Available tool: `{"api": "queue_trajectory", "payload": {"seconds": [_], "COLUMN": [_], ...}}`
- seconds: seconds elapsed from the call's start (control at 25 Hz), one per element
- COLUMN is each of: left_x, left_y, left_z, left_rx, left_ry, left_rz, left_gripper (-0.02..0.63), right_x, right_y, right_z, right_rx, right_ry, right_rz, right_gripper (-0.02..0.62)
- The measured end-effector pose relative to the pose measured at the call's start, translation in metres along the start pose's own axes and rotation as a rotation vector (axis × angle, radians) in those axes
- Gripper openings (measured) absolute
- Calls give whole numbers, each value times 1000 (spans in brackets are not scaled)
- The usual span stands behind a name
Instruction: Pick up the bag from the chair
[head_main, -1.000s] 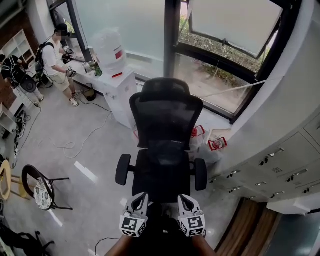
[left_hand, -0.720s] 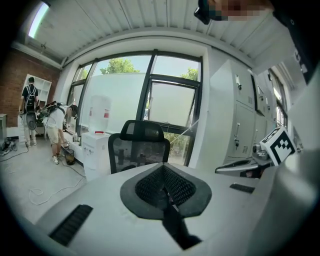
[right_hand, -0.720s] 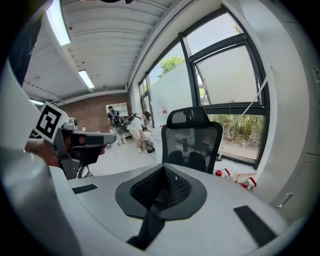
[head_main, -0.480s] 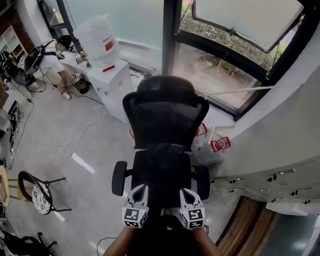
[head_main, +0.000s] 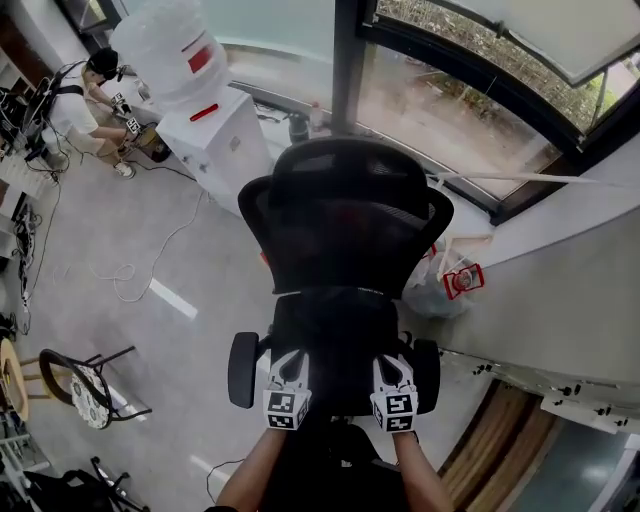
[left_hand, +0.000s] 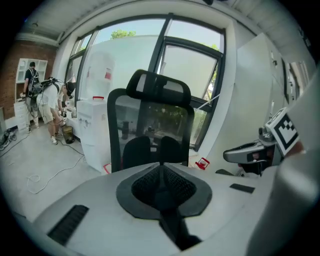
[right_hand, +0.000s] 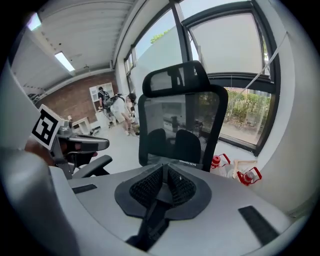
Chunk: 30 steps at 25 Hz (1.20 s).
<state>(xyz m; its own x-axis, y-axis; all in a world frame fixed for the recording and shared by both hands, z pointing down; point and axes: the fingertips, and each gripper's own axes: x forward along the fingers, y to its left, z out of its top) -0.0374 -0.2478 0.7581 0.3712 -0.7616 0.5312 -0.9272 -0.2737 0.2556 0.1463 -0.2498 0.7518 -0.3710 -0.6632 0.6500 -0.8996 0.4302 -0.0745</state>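
Note:
A black mesh office chair (head_main: 345, 215) faces me, its seat (head_main: 335, 335) between two armrests. I cannot make out a bag on the dark seat in any view. My left gripper (head_main: 289, 362) and right gripper (head_main: 393, 362) hover side by side over the seat's front edge, level with the armrests. The left gripper (left_hand: 161, 172) has its jaws shut with nothing between them, and it points at the chair's backrest (left_hand: 150, 125). The right gripper (right_hand: 164, 177) is likewise shut and empty, aimed at the backrest (right_hand: 180, 120).
A white water dispenser (head_main: 220, 140) with a big bottle (head_main: 165, 50) stands left of the chair. Plastic bags (head_main: 450, 285) lie by the window at the right. Grey cabinets (head_main: 575, 395) line the right side. A small stool (head_main: 85, 385) and floor cables are at the left; people (head_main: 85, 95) stand far left.
The head view has closed in over the chair. Both grippers have moved forward, from in front of the seat to over its front edge between the armrests.

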Motion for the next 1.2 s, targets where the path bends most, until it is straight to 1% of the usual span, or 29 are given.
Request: {"api": "queue_trajectory", "payload": {"seconds": [0.12,0.16,0.2,0.24,0.36,0.48,0.68,0.92,1.08,1.2], "left_x": [32,43,52,62,89,113,146,186,201,209], "left_y": [18,23,28,32,46,57,75,88,97,99], "left_z": [-19,-26,-32,-39,-60,-73,-90,-120,-135,-142], "left_rx": [-1,1,-1,-8,-29,-31,-42,-21,-37,-42], "left_ry": [48,64,79,93,138,172,221,293,321,332], "left_rz": [3,-3,-10,-14,-5,3,19,28,41,34], "left_gripper": [5,40,84,103,135,164,176,193,202,204], "right_x": [33,43,53,62,88,111,140,166,179,185], "right_y": [-17,-22,-27,-32,-46,-60,-82,-107,-114,-118], "right_z": [-8,-11,-15,-20,-37,-54,-84,-113,-130,-139], "right_rx": [18,22,25,28,44,76,124,148,156,159], "right_ry": [28,38,50,64,105,146,211,247,268,281], "right_rz": [-20,-27,-35,-41,-60,-81,-106,-114,-102,-103], "right_gripper": [10,34,72,75,87,103,142,188,198,199]}}
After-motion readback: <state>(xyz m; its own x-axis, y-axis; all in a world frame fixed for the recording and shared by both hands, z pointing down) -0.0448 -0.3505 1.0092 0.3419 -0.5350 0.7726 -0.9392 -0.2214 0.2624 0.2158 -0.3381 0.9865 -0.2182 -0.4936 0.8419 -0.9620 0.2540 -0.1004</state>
